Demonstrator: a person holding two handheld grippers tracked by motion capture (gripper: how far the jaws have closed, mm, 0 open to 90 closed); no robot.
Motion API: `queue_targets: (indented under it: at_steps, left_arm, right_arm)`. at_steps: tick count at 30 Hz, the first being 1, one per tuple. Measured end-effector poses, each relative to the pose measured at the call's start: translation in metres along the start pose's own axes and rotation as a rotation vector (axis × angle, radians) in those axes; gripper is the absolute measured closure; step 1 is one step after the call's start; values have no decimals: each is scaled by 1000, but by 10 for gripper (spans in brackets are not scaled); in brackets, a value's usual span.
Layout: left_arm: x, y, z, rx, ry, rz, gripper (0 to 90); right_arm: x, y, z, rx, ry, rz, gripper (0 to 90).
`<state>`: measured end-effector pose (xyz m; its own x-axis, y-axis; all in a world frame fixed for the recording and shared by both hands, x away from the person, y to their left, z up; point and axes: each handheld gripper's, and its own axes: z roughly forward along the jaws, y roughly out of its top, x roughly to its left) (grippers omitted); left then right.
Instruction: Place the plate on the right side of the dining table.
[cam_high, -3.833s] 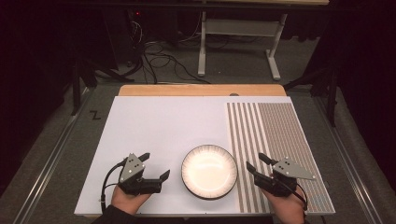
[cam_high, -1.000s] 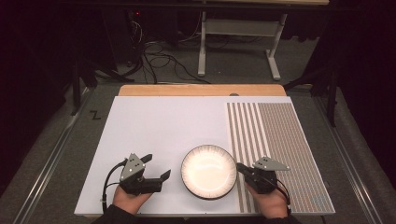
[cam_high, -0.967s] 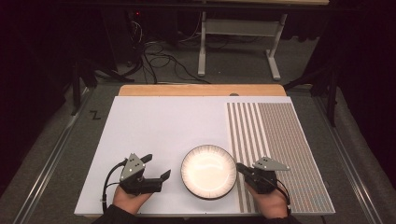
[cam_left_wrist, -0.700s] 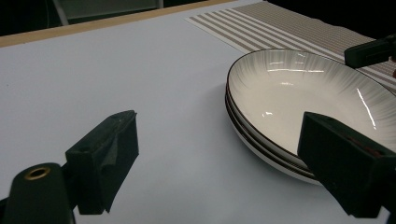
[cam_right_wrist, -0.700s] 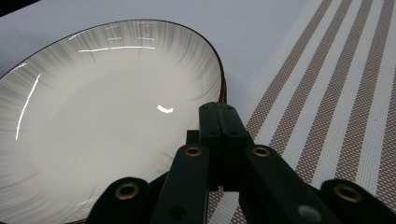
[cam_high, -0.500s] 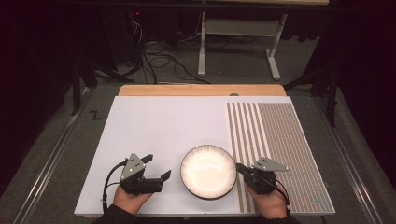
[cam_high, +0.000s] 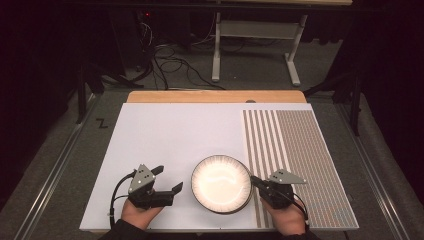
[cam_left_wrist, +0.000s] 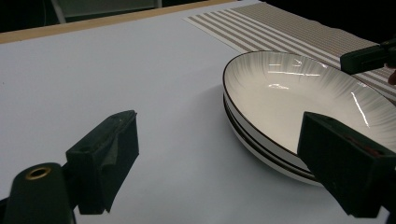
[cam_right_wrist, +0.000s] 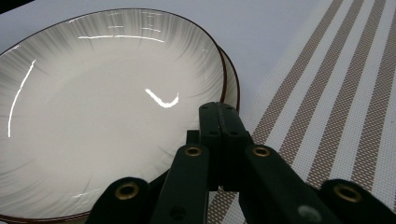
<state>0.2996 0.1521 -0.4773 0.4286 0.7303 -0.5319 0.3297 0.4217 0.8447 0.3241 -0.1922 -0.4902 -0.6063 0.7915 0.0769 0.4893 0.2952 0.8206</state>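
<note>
plates (cam_high: 221, 183): 2, stacked | mat (cam_high: 165, 150): 1 | grippers: 2

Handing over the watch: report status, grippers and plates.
Left gripper open, beside the stacked plates, clear of them. Right gripper shut at top plate's rim; grip unconfirmed. Nothing in the way on the mat.

— What's sitting between the claws?

— A stack of white plates (cam_high: 221, 183) with dark rims and fine ribbing, lying flat and empty on the worktop.

— How close?

— The right claw (cam_high: 256, 181) is closing its jaws at the top plate's rim; the left claw (cam_high: 167, 180), gaping, is sitting just beside the stack.
</note>
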Motion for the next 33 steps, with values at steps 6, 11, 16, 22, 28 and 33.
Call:
queue_targets:
  at_steps: [6, 11, 16, 22, 28, 33]
  left_arm:
    - [0, 0, 0, 4, -6, -18, 132]
    - [-1, 2, -1, 1, -25, -64, 132]
    - [-4, 0, 0, 13, -33, -74, 133]
    - [-8, -5, 6, 43, -35, -133, 132]
    - [-13, -12, 18, 110, -20, -197, 134]
    - [-16, -18, 26, 149, -5, -210, 137]
  right_arm:
    - [5, 0, 3, 8, 7, -15, 900]
    - [7, 0, 4, 11, 13, -12, 900]
    - [11, 1, 6, 18, 17, -21, 900]
    - [14, 0, 9, 19, 18, -43, 900]
    - [14, 1, 8, 21, 16, -47, 900]
    - [14, 1, 8, 23, 15, -49, 900]
